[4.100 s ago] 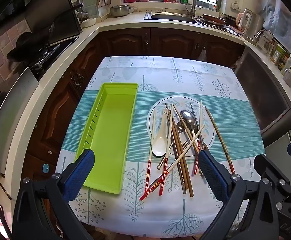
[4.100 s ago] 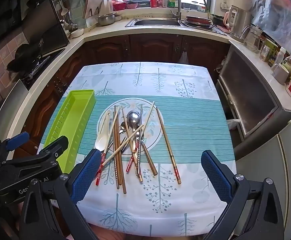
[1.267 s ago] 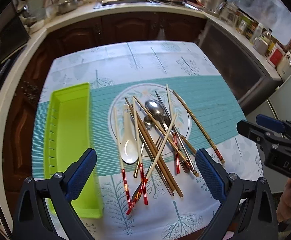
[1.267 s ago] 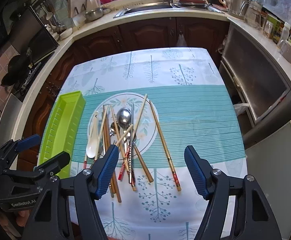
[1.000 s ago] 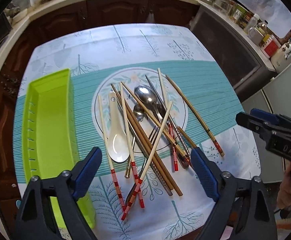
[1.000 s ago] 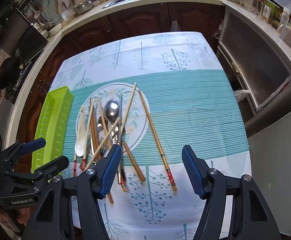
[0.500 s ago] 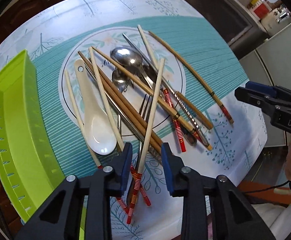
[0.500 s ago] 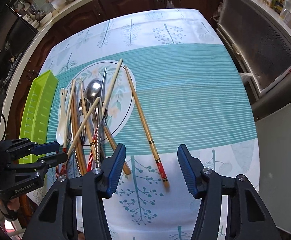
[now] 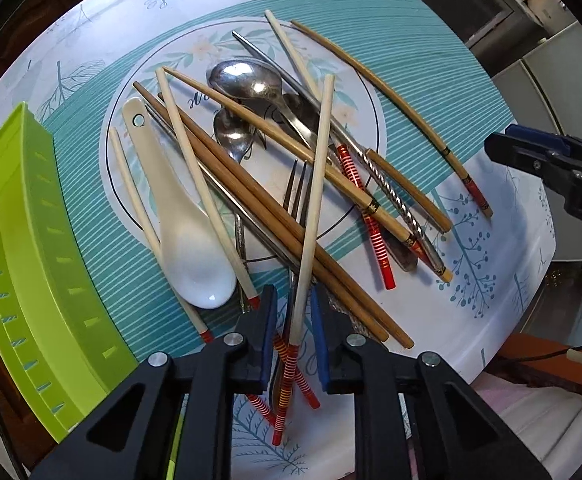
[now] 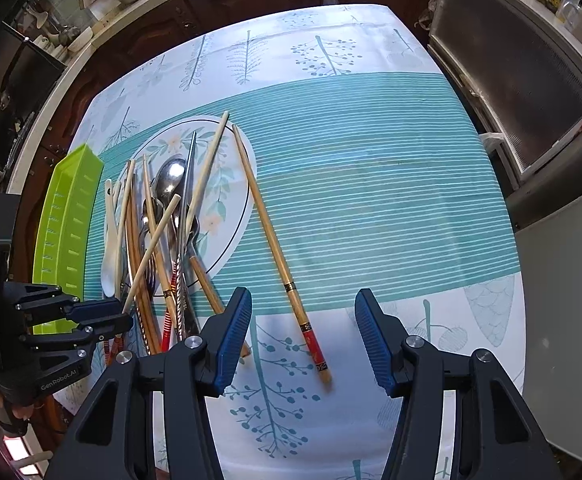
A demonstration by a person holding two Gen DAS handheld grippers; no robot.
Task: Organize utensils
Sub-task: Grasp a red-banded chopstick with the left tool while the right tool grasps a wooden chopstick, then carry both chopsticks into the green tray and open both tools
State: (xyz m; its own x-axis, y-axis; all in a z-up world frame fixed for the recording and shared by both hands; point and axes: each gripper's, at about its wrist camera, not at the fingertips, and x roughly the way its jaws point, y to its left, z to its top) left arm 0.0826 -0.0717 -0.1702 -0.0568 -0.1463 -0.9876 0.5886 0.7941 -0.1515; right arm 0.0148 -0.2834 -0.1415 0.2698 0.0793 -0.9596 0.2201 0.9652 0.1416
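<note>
While the left gripper (image 9: 293, 312) closes around one pale chopstick (image 9: 314, 192), the right gripper (image 10: 303, 332) gapes over one lone chopstick (image 10: 275, 240); one green tray (image 9: 31, 264), two metal spoons (image 9: 247, 84).

Chopsticks (image 9: 227, 184) and spoons (image 9: 251, 84) lie heaped across the plate (image 9: 363, 92), ahead of the left gripper (image 9: 293, 312). The tray (image 9: 31, 240) sits left of it. One chopstick (image 10: 275, 240) lies alone between the right gripper's (image 10: 303, 336) fingers, right of the heap.
</note>
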